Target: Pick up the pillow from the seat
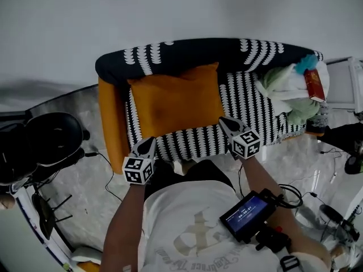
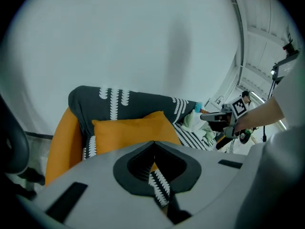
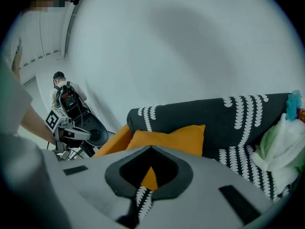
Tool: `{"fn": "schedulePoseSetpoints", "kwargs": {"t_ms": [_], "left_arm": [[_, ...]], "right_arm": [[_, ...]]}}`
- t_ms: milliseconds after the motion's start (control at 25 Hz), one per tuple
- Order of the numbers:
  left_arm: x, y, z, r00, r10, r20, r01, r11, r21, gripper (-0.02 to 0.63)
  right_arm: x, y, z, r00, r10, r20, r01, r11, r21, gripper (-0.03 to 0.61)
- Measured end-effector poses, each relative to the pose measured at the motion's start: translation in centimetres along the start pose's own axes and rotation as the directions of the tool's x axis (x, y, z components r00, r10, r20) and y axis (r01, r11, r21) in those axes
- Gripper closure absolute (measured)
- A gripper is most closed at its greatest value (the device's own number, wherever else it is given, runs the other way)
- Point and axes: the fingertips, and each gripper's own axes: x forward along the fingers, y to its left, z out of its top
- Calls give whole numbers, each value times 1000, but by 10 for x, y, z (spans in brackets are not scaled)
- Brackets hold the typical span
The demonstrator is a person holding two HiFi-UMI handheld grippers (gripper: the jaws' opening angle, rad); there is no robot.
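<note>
Status: pick not started. The orange pillow (image 1: 176, 103) lies on the striped seat (image 1: 255, 109), centre of the head view, with its far edge against the dark backrest. Nothing grips or lifts it. Left to do, as I judge it: open, close in, take hold, lift clear.

Left gripper (image 1: 148, 142): held low in front of the seat, just below the pillow's lower-left corner in the head view and pointing up-frame toward it. Its own view shows the fingers (image 2: 143, 151) brought together at the tips with nothing between them. The pillow (image 2: 128, 132) sits beyond them, filling the middle of that frame.

Right gripper (image 1: 224, 120): further forward, with its tip at the pillow's lower-right corner in the head view. I cannot tell from here whether it touches the fabric. In its own view the fingers (image 3: 164, 159) also meet at the tips and are empty, with the pillow (image 3: 167, 137) ahead, centre frame.

Both forearms reach out from the bottom of the head view, roughly level with each other and flanking the pillow's near edge.

A bundle of cloth and bags (image 1: 289, 89) occupies the seat's right end, well apart from the pillow.
</note>
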Motion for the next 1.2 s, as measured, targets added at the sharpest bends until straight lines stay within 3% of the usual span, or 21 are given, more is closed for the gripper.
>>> {"fn": "schedulePoseSetpoints", "kwargs": {"t_ms": [280, 640, 1000, 1080, 1120, 1200], "left_arm": [[25, 29, -39, 999, 43, -30, -45, 996, -77, 604], [58, 30, -91, 996, 46, -83, -60, 983, -176, 603], [85, 68, -108, 992, 92, -86, -112, 954, -278, 601], [92, 76, -110, 992, 95, -85, -117, 943, -311, 574], [98, 78, -111, 991, 95, -90, -119, 941, -317, 553], [110, 80, -115, 989, 96, -110, -126, 942, -310, 495]], "right_arm": [[27, -14, -30, 998, -8, -60, 9, 1000, 11, 565], [67, -27, -71, 989, 23, -147, -20, 1000, 17, 565], [94, -60, -69, 992, -14, -129, 20, 999, 43, 563], [99, -67, -68, 991, -24, -133, 30, 999, 41, 563], [101, -71, -69, 990, -29, -138, 35, 999, 41, 553], [105, -80, -72, 987, -40, -155, 48, 998, 51, 427]]}}
